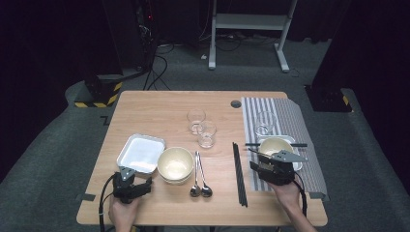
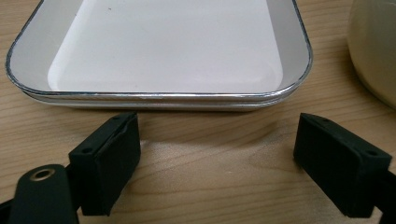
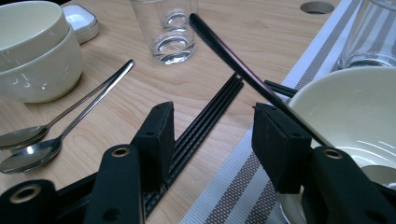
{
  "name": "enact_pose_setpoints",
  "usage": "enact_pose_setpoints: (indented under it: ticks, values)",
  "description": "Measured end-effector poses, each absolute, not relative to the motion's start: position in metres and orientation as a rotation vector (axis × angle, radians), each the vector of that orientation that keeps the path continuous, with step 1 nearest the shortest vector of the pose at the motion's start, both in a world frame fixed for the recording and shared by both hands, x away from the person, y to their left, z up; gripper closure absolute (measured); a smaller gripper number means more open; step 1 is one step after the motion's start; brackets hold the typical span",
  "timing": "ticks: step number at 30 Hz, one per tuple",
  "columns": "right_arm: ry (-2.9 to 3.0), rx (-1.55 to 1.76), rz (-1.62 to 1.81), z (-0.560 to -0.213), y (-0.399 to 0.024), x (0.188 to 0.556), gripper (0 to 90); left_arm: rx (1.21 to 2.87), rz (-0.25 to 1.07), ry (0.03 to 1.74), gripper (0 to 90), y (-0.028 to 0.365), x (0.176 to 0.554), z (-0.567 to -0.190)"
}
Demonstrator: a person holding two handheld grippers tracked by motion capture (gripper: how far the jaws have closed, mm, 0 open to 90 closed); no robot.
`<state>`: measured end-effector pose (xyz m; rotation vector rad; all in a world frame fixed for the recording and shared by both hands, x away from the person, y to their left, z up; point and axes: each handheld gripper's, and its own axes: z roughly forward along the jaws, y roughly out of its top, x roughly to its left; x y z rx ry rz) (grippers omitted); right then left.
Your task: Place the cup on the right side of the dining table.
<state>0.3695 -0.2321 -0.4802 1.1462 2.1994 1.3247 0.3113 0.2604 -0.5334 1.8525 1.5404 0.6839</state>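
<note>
Chopsticks (image 3: 205,126) lie on the desk (image 1: 159,116) beside my right hand-held gripper (image 3: 212,135), jaws apart, empty. My left hand-held gripper (image 2: 219,163) gapes before the white tray (image 2: 159,95), not touching.

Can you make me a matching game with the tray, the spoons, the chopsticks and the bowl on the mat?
Things:
1. white tray
2. two spoons
3. black chopsticks on the wood
4. cream bowl on the striped placemat

Places:
A. just left of the placemat's edge
B. right in front of the left gripper
C. between the stacked bowls and the chopsticks
D. just beyond the right gripper

Pairs: 1-B, 2-C, 3-A, 4-D
</note>
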Motion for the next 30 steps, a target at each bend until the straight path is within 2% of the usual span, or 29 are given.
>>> enact_pose_setpoints:
  ticks: [30]
  values:
    - [2.262, 1.146, 1.156, -0.525, -0.217, 0.363, 50.8, 1.852, 0.685, 1.541, 15.0, 0.26, 0.311, -0.533]
